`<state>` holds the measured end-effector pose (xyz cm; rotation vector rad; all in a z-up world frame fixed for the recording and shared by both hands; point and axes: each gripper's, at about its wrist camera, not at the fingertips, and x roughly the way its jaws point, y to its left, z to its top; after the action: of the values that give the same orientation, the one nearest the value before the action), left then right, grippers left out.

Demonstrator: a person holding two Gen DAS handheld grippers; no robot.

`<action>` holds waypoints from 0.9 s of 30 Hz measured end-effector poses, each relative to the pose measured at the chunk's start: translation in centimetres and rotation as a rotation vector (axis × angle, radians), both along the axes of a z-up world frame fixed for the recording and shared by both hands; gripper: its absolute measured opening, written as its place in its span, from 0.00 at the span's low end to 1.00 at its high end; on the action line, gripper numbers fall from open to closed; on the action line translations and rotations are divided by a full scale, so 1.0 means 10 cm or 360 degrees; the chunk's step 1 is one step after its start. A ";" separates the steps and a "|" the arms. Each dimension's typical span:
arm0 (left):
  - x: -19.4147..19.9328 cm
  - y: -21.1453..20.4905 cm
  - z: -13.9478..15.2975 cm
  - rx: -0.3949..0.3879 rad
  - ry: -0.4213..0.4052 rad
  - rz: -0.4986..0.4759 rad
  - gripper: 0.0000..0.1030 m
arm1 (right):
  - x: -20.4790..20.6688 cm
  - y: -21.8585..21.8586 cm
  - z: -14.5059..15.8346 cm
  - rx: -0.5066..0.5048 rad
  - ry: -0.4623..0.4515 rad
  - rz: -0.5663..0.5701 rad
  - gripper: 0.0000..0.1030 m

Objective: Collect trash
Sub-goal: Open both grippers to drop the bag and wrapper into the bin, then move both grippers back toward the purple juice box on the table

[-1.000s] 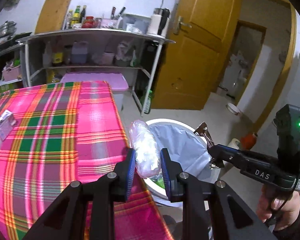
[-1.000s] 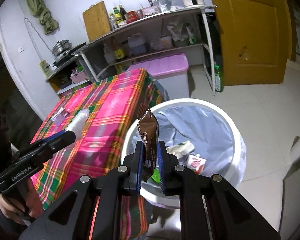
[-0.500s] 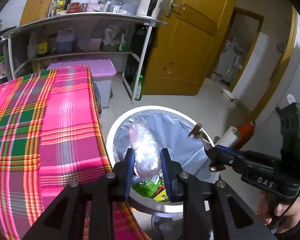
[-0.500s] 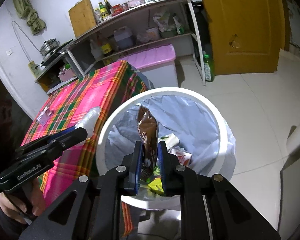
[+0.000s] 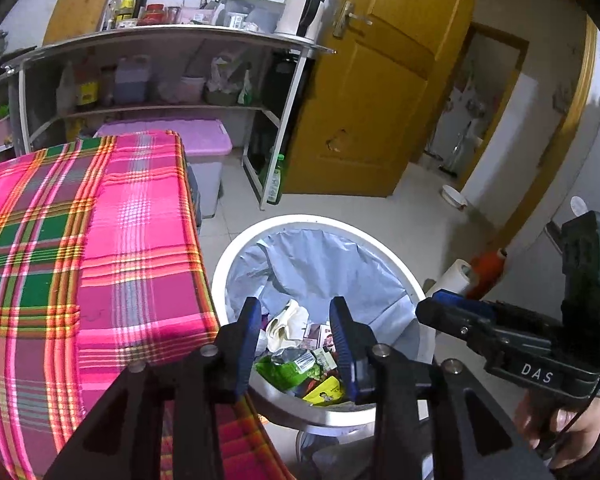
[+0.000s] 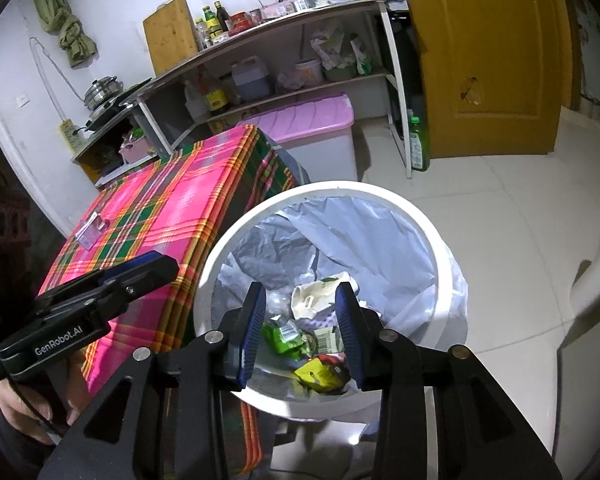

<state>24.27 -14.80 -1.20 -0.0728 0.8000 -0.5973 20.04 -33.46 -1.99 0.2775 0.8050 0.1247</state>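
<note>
White bin (image 6: 446, 258), grey liner, beside plaid-clothed table (image 5: 100, 248); wrappers (image 6: 320, 372) lie inside. Left gripper (image 5: 294, 338) and right gripper (image 6: 300, 330) over rim, jaws just been opening, now apart, nothing between. Lift clear before swinging back; small packet (image 6: 92, 232) waits on table.

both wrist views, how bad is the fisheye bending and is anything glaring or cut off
Left wrist view: door and shelf bow strongly, black vignette at the corners. Right wrist view: same curving, floor tiles shine with glare, trash bin stays sharp.
</note>
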 end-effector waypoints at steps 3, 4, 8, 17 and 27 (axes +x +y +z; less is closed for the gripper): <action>-0.06 0.06 0.05 -0.0010 -0.0011 0.0017 0.34 | -0.04 0.04 0.06 -0.0015 -0.0026 0.0018 0.36; -0.08 0.09 0.07 -0.0011 -0.0015 0.0023 0.34 | -0.06 0.07 0.09 -0.0018 -0.0037 0.0027 0.36; -0.16 0.19 0.15 -0.0018 -0.0038 0.0049 0.34 | -0.09 0.12 0.13 -0.0026 -0.0056 0.0047 0.36; -0.35 0.53 0.32 -0.0034 -0.0099 0.0136 0.34 | -0.14 0.45 0.28 -0.0059 -0.0106 0.0171 0.36; -0.50 0.92 0.35 -0.0021 -0.0119 0.0251 0.34 | -0.14 0.80 0.33 -0.0074 -0.0123 0.0300 0.36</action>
<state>19.27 -5.56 2.26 -0.1236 0.7105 -0.4536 18.62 -25.49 1.33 0.1517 0.7554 0.2917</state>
